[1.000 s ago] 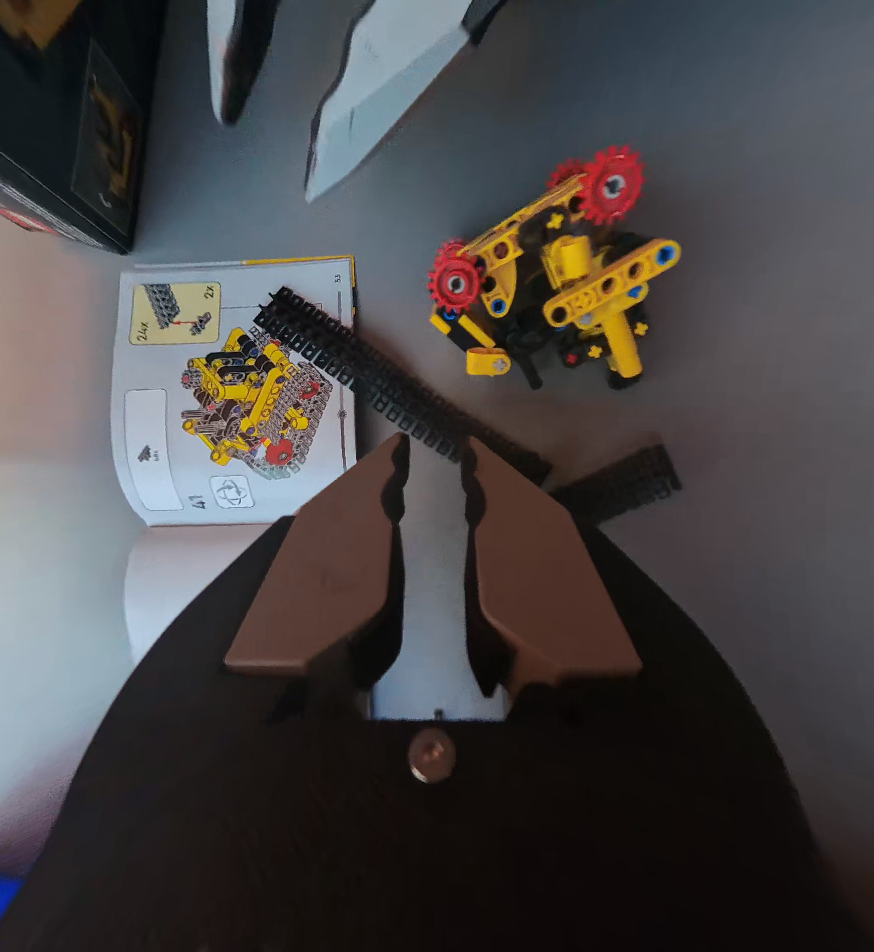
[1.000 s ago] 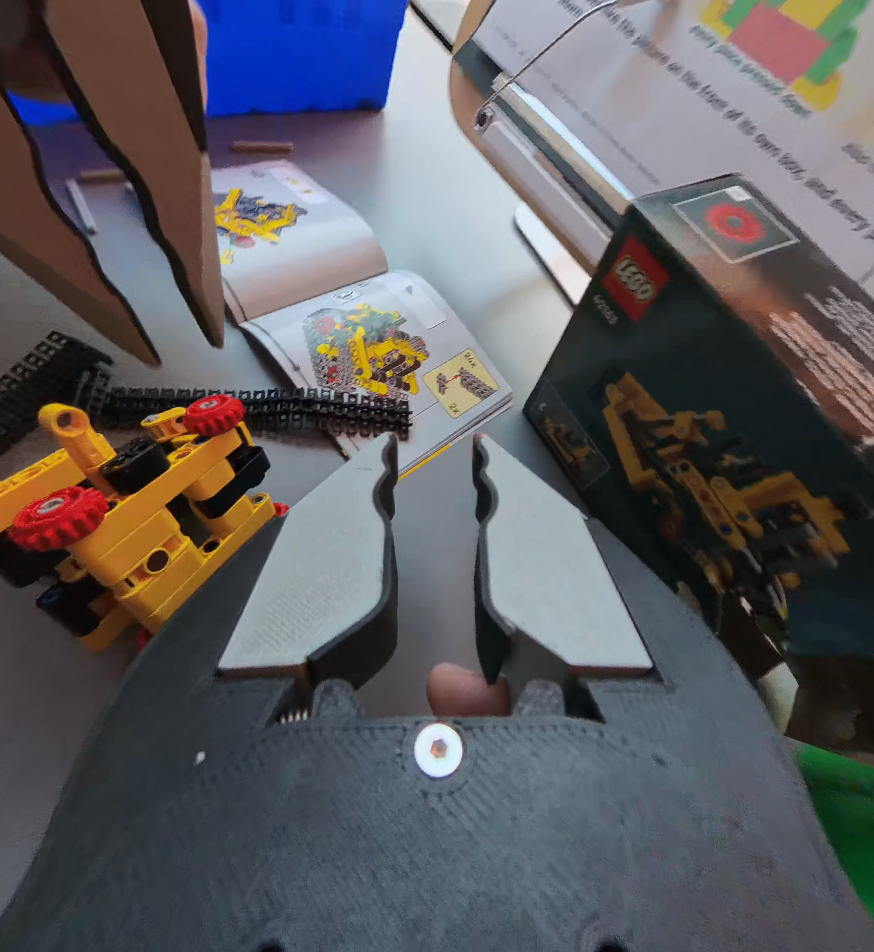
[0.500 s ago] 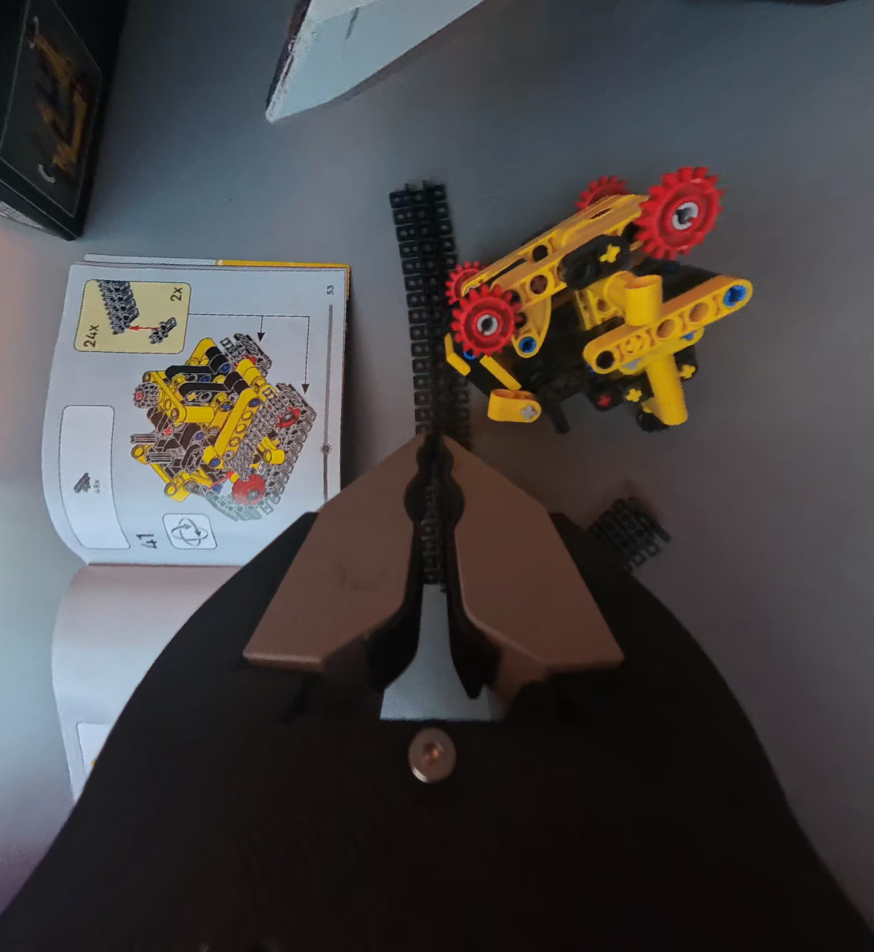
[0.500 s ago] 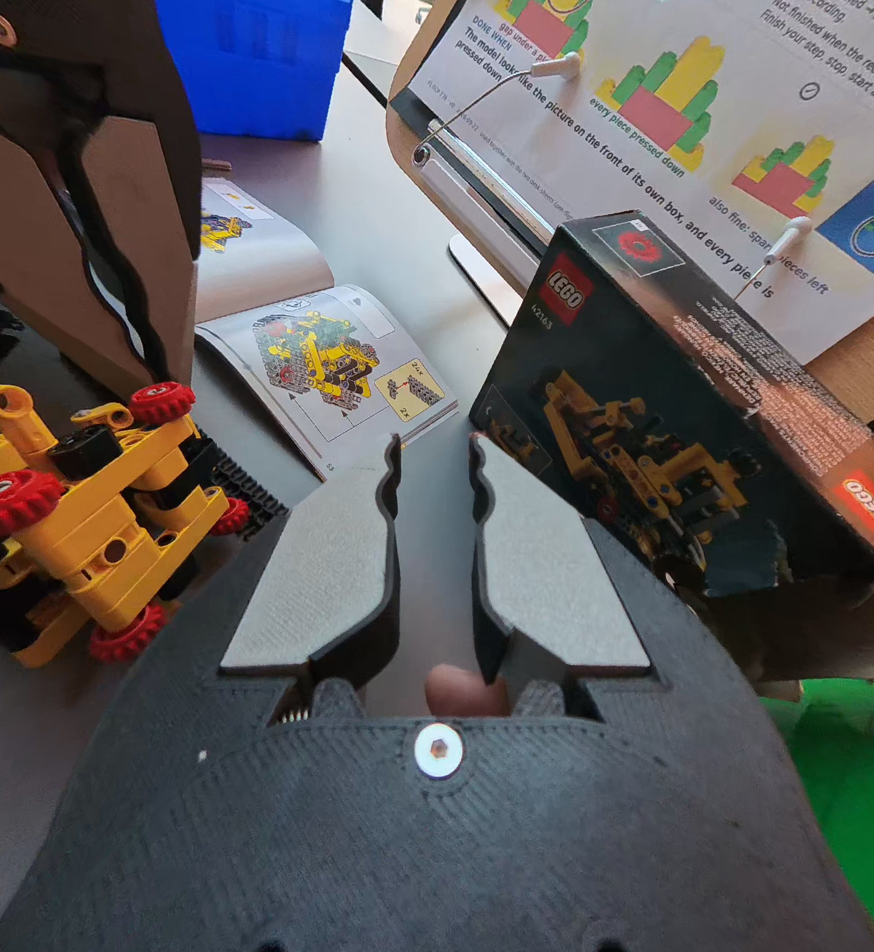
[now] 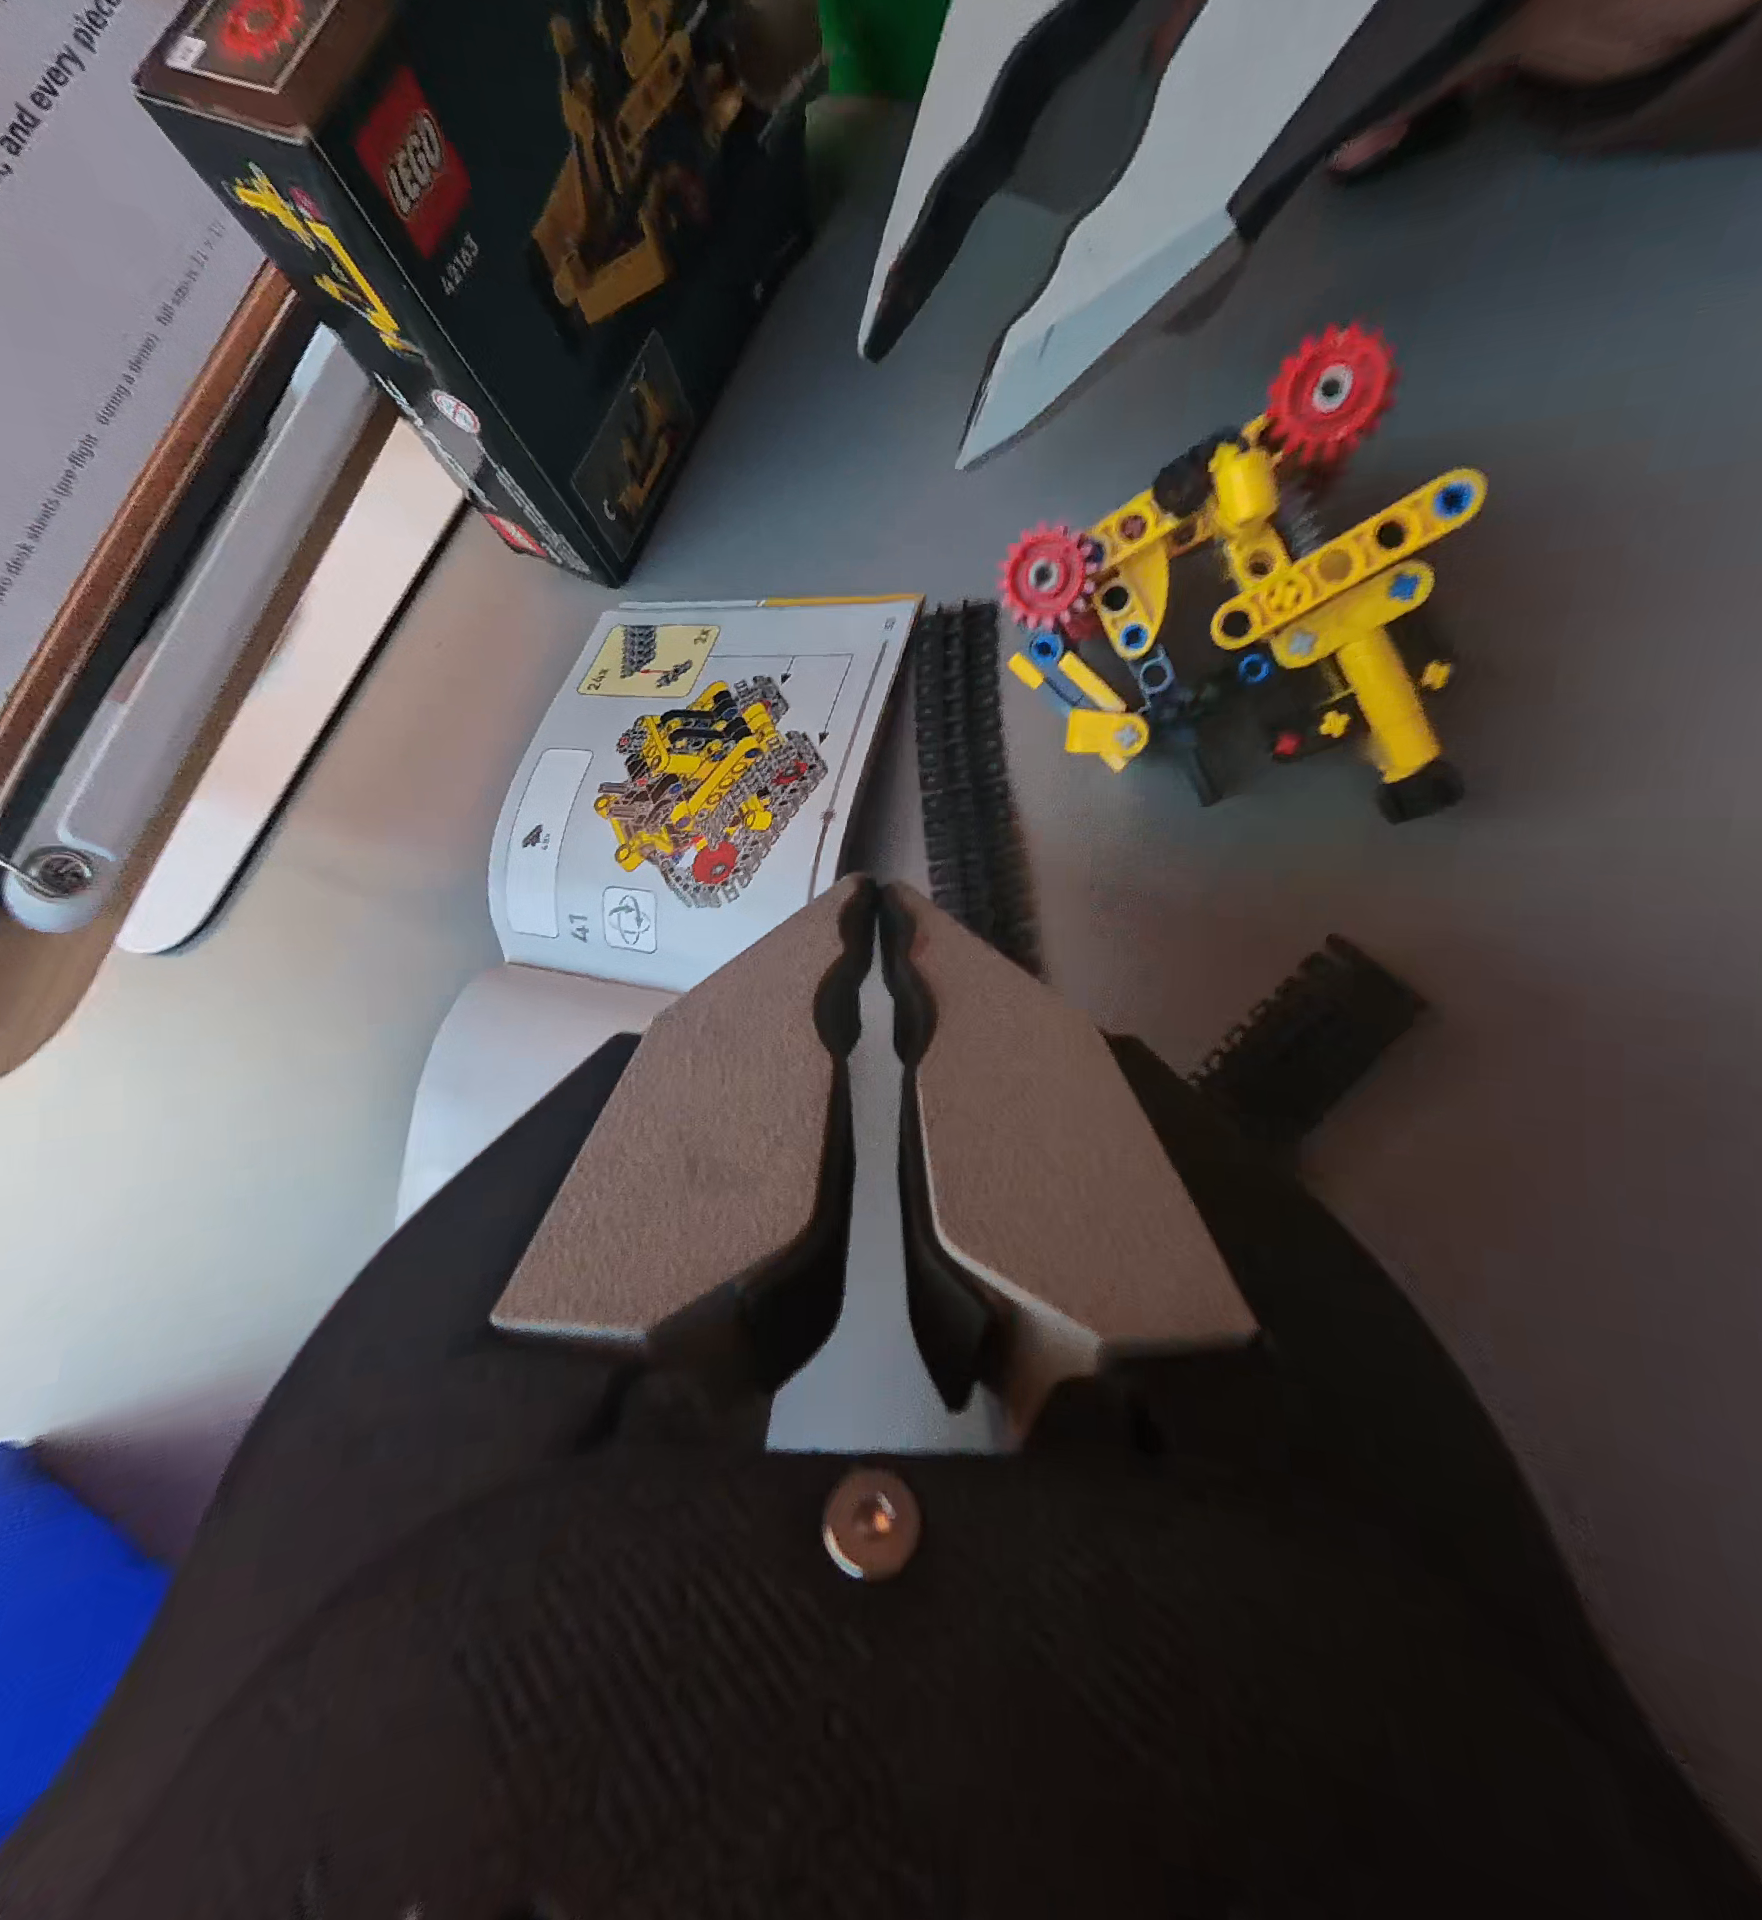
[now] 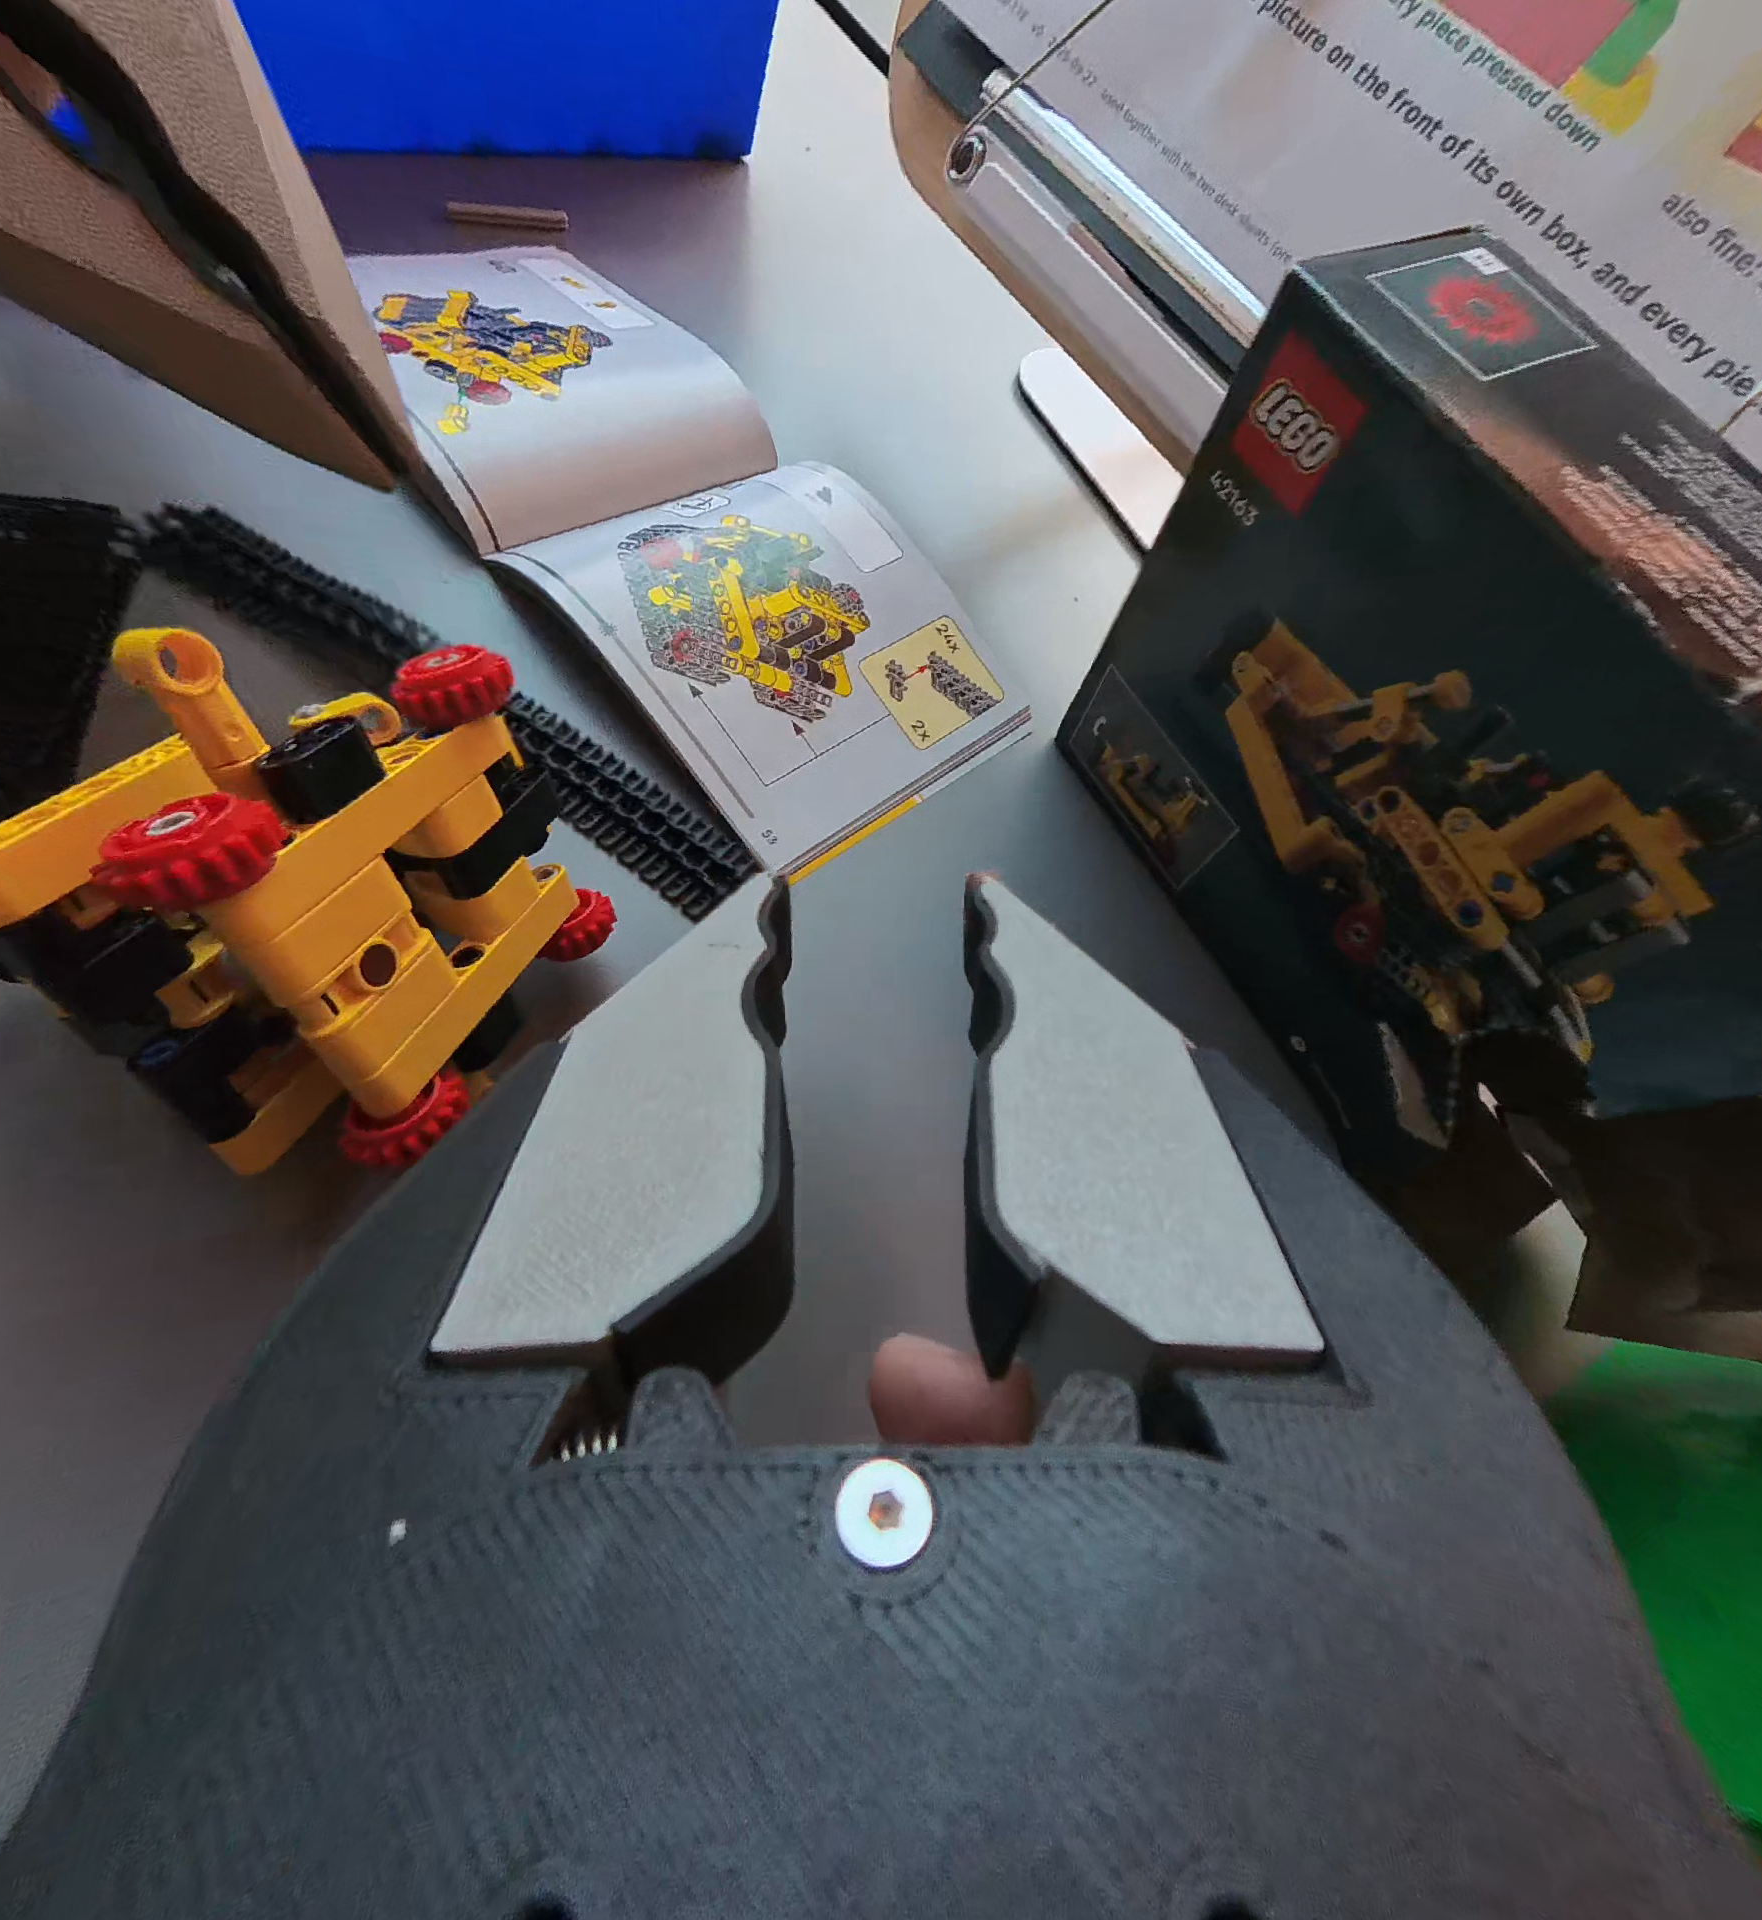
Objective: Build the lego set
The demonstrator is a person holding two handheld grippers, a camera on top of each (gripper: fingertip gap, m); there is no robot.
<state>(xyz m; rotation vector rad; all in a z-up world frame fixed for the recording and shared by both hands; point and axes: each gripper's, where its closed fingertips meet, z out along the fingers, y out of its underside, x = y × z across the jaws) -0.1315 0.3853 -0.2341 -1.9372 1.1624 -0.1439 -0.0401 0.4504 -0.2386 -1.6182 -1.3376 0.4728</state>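
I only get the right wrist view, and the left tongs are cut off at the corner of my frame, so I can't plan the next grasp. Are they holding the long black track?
Observer: No. In the left wrist view the left tongs are shut tip to tip with nothing between them. The long black track lies on the table just beside them.
Operator: The model hides part of that track from me. Does the track touch it?
Observer: It looks apart. The track runs along the booklet edge, with a thin gap to the nearest red gear of the model.
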